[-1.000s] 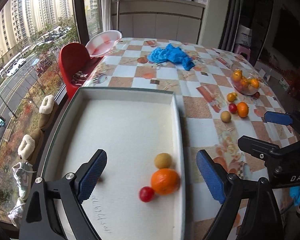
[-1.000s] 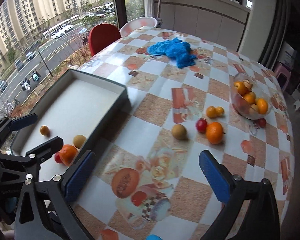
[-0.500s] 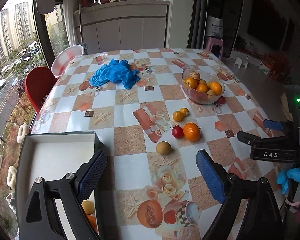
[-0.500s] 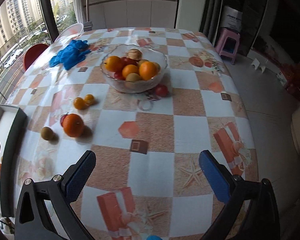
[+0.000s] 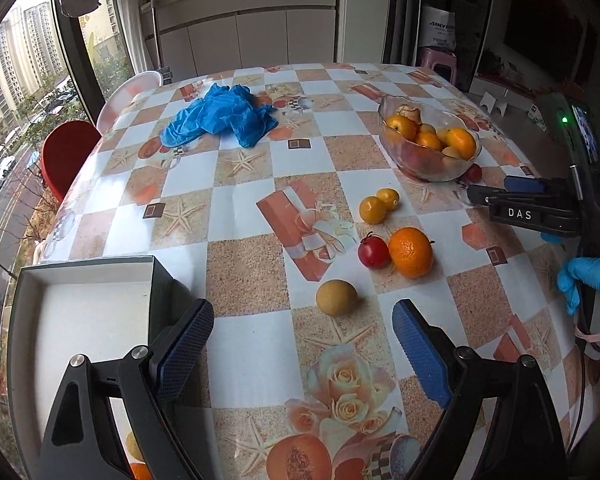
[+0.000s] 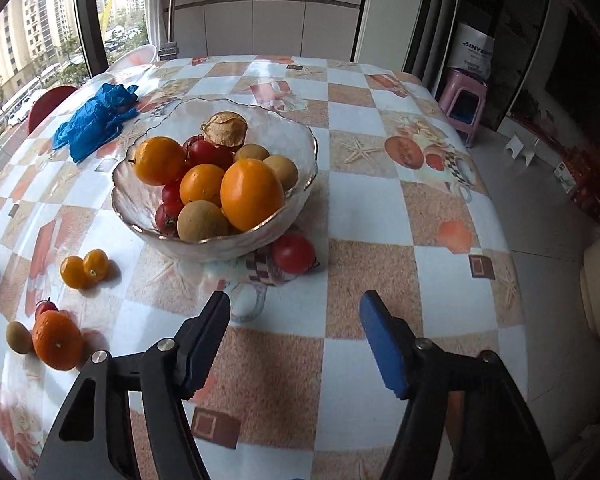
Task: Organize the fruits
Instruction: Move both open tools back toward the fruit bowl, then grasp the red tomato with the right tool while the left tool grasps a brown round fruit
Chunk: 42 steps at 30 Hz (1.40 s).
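At the counter's (image 5: 252, 344) left edge a tray (image 5: 88, 312) is seen, its right wall beside the left hand-held gripper (image 5: 303, 338), which is held wide open with nothing gripped. Bare cloth lies between its fingers, and a brown fruit (image 5: 336, 297) is set just ahead. Beyond it a tomato (image 5: 373, 251) touches an orange (image 5: 411, 251); two kumquats (image 5: 378, 205) lie farther back. The bowl (image 6: 216, 240), heaped with fruit, stands right of them, a second tomato (image 6: 293, 253) against its base. The right hand-held gripper (image 6: 295, 338) is open and empty over clear cloth near the counter's right edge
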{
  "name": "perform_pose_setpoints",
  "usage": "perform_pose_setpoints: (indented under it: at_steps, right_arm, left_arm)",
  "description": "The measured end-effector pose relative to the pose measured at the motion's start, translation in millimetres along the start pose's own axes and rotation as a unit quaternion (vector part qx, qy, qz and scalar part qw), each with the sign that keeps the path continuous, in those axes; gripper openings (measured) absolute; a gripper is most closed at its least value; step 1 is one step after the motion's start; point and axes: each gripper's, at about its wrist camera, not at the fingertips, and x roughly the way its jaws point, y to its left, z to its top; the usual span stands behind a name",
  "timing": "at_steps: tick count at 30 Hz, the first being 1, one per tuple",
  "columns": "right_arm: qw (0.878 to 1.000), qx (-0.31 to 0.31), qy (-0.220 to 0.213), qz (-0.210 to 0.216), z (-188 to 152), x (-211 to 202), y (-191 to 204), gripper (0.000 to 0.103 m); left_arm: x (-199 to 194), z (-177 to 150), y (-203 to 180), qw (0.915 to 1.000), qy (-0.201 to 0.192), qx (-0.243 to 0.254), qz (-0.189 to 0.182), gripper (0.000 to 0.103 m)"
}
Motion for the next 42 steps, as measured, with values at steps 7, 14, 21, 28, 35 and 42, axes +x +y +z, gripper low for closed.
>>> perform_pose_setpoints:
  at_steps: [7, 14, 21, 28, 35, 42]
  right_arm:
    - [0.999, -0.022, -0.015, 0.019, 10.1, 17.6, 1.5, 0.065]
    - [0.998, -0.032, -0.036, 0.036, 5.4, 15.0, 1.8, 0.026]
    - [0.998, -0.003, -0.018, 0.053, -17.7, -6.7, -7.6, 0.022]
    - [0.997, 0.0, -0.017, 0.069, -65.1, -50.8, 5.7, 0.022]
    - [0.997, 0.02, -0.016, 0.075, -110.7, -84.8, 15.4, 0.022]
    - [0.998, 0.03, -0.016, 0.054, -165.8, -104.5, 28.3, 0.022]
  left_arm:
    - [18.6, 5.6, -3.5, 1.0, 0.003, 0.005, -0.002, 0.092]
    - [30.0, 9.5, -8.4, 1.0, 0.0, 0.008, -0.003, 0.092]
    - [40.9, 9.5, -12.5, 0.9999, 0.006, 0.011, -0.002, 0.079]
    - [47.1, 0.0, -10.9, 0.9999, 0.016, 0.0, 0.002, 0.04]
    - [24.3, -31.3, -20.6, 0.9999, 0.011, 0.005, 0.0, 0.03]
    - [-12.0, -90.9, -31.9, 0.9987, -0.03, 0.024, 0.033, 0.03]
